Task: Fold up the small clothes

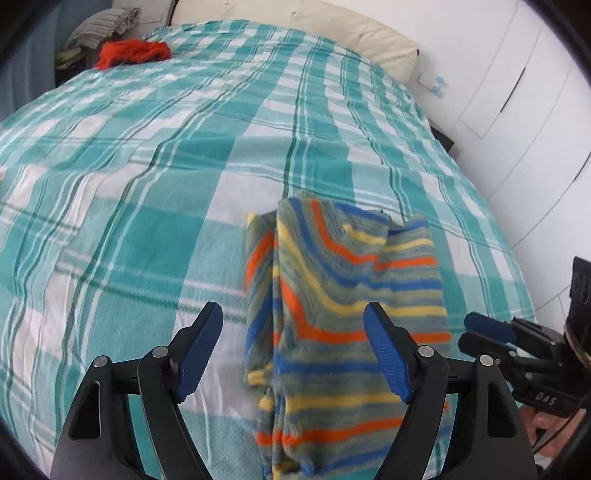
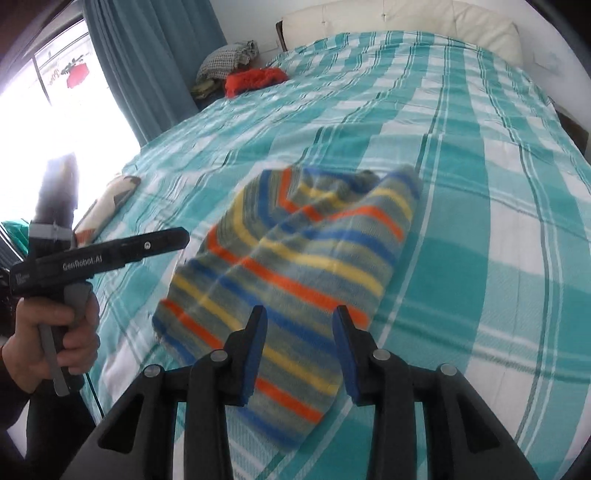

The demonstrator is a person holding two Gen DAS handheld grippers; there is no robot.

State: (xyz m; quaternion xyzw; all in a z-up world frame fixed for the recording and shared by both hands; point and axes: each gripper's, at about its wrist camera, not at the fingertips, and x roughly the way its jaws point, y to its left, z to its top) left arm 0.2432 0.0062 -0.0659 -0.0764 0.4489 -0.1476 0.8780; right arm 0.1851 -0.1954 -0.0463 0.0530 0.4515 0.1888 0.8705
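A small striped garment (image 1: 343, 302) in blue, orange, yellow and grey lies partly folded on the teal plaid bedspread (image 1: 147, 192). It also shows in the right wrist view (image 2: 295, 266). My left gripper (image 1: 293, 325) is open and empty, just above the garment's near left part. My right gripper (image 2: 300, 328) is open and empty above the garment's near edge. The right gripper shows in the left wrist view (image 1: 476, 332) at the garment's right side. The left gripper shows in the right wrist view (image 2: 177, 236), held left of the garment.
A red cloth (image 1: 133, 53) lies at the bed's far left corner, next to a grey folded pile (image 1: 103, 27). A cream headboard (image 1: 332, 33) and white wardrobe doors (image 1: 517, 110) bound the far and right sides. A window with teal curtains (image 2: 147, 62) is on the left.
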